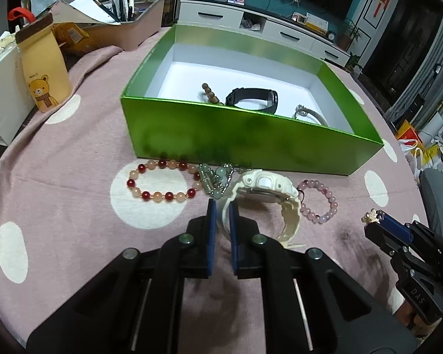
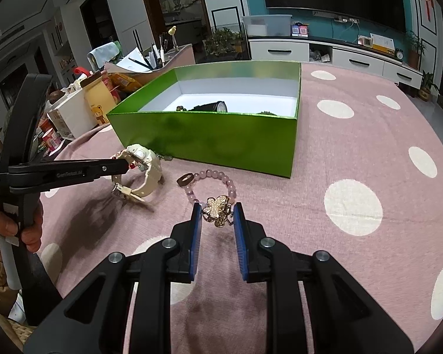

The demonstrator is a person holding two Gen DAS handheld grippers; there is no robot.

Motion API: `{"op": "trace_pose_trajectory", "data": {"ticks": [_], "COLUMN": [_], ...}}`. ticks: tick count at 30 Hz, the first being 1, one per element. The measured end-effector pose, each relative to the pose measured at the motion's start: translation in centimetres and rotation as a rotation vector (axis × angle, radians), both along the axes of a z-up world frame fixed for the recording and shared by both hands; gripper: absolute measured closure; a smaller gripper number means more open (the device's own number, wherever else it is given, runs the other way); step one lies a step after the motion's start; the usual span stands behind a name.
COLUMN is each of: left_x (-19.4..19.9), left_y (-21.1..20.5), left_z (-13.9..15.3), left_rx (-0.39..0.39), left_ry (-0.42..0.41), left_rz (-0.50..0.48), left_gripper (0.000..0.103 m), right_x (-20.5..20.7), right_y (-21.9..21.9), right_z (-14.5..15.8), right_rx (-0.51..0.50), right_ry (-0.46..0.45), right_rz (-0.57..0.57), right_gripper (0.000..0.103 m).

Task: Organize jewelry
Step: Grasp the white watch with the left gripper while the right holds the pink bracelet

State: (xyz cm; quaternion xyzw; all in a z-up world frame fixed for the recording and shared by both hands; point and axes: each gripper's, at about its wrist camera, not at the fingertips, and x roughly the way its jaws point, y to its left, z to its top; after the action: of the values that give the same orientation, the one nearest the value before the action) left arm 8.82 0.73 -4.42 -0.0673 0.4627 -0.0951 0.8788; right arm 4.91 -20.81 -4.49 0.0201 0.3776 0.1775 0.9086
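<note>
Our left gripper (image 1: 222,206) clamped on the cream rubbery watch (image 1: 262,194) strap, our right gripper (image 2: 217,211) pinching a sparkly gold flower brooch (image 2: 218,208), glossy green box (image 1: 236,144) ahead of both

My left wrist view sits low and close over the pink dotted tablecloth (image 1: 73,206), looking forward and down at the green box (image 1: 236,135) at twelve o'clock, with the right gripper (image 1: 375,218) at four o'clock. My right wrist view faces the same way from further right, near the cloth, the left gripper (image 2: 127,163) at nine o'clock; both share the box and white watch (image 1: 265,194)
</note>
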Motion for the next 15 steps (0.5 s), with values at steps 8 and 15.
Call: {"op": "trace_pose_trajectory", "data": {"ticks": [8, 15], "left_x": [-0.7, -0.5], "left_y": [1.2, 1.7], "left_z": [2.5, 4.8], "left_rx": [-0.021, -0.029], "left_ry": [-0.052, -0.105], "left_rz": [0.016, 0.021], "left_gripper": [0.095, 0.095], "right_x": [-0.4, 0.1], "right_y": [0.1, 0.2], "right_z": [1.5, 3.4], "right_rx": [0.002, 0.000], "right_ry": [-0.038, -0.085], "right_rz": [0.006, 0.009], "right_gripper": [0.082, 0.082]}}
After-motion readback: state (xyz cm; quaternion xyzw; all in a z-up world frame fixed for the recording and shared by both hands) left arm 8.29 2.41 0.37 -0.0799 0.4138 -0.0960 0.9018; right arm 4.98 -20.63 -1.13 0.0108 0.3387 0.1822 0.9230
